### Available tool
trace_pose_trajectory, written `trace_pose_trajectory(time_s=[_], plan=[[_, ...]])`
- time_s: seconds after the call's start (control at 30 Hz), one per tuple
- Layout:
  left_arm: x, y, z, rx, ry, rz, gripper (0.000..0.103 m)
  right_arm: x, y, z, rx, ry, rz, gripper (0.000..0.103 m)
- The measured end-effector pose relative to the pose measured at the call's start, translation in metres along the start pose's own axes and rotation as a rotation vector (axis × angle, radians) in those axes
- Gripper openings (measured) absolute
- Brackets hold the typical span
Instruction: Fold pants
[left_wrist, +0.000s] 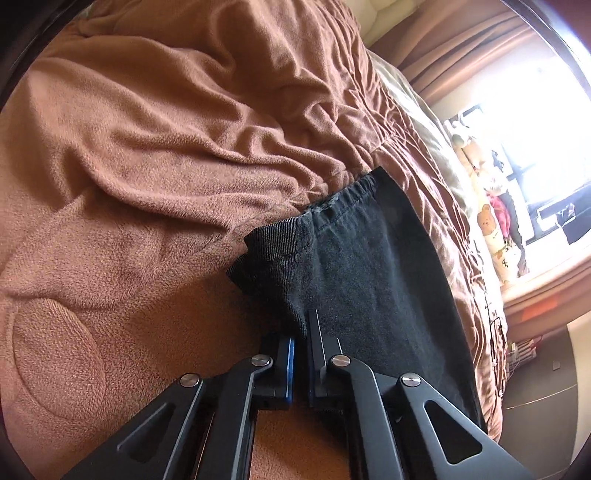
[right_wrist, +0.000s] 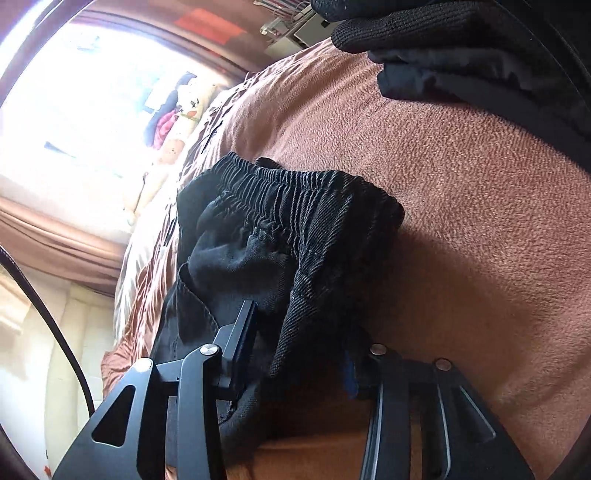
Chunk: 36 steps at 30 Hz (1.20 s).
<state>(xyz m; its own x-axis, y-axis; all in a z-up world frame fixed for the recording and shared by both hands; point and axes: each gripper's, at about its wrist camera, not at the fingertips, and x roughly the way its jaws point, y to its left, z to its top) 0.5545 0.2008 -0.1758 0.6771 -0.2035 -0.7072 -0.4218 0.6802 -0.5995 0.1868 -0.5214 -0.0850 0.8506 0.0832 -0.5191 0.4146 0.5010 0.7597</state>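
Note:
Black pants (left_wrist: 369, 266) lie on a brown fleece blanket (left_wrist: 147, 147) on a bed. In the left wrist view their elastic waistband (left_wrist: 351, 192) is at the far end and a ribbed cuff (left_wrist: 273, 266) is folded up near me. My left gripper (left_wrist: 301, 328) is shut on the lower edge of that ribbed cuff. In the right wrist view the gathered waistband (right_wrist: 295, 188) is bunched and slightly raised off the blanket (right_wrist: 461, 203). My right gripper (right_wrist: 301, 332) is shut on this thick bunch, which fills the gap between its fingers and hides the right pad.
A black gloved hand and dark sleeve (right_wrist: 424, 29) reach in at the top of the right wrist view. Past the bed's edge are a bright window (left_wrist: 535, 110), brown curtains (left_wrist: 461, 37) and plush toys (left_wrist: 491, 221). A black cable (right_wrist: 55, 325) curves at the left.

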Motion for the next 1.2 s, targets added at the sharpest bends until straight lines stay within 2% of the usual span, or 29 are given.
trace_pose_trajectory(time_s=[0.1, 0.27, 0.47, 0.67, 1.2], plan=[[-0.012, -0.009, 0.005, 0.015, -0.025, -0.012, 0.005, -0.005, 0.002, 0.002, -0.010, -0.028, -0.004, 0.018], [-0.034, -0.024, 0.018, 0.020, -0.057, -0.051, 0.004, -0.021, 0.014, -0.003, -0.039, -0.062, 0.039, 0.011], [-0.073, -0.032, 0.033, 0.009, -0.111, -0.088, 0.004, -0.042, 0.033, -0.006, -0.088, -0.076, 0.083, 0.009], [-0.111, -0.028, 0.042, 0.025, -0.146, -0.091, 0.004, -0.051, 0.053, -0.011, -0.131, -0.058, 0.106, 0.008], [-0.206, 0.048, 0.032, -0.016, -0.203, -0.069, 0.004, -0.085, 0.062, -0.046, -0.149, 0.026, 0.129, 0.008]])
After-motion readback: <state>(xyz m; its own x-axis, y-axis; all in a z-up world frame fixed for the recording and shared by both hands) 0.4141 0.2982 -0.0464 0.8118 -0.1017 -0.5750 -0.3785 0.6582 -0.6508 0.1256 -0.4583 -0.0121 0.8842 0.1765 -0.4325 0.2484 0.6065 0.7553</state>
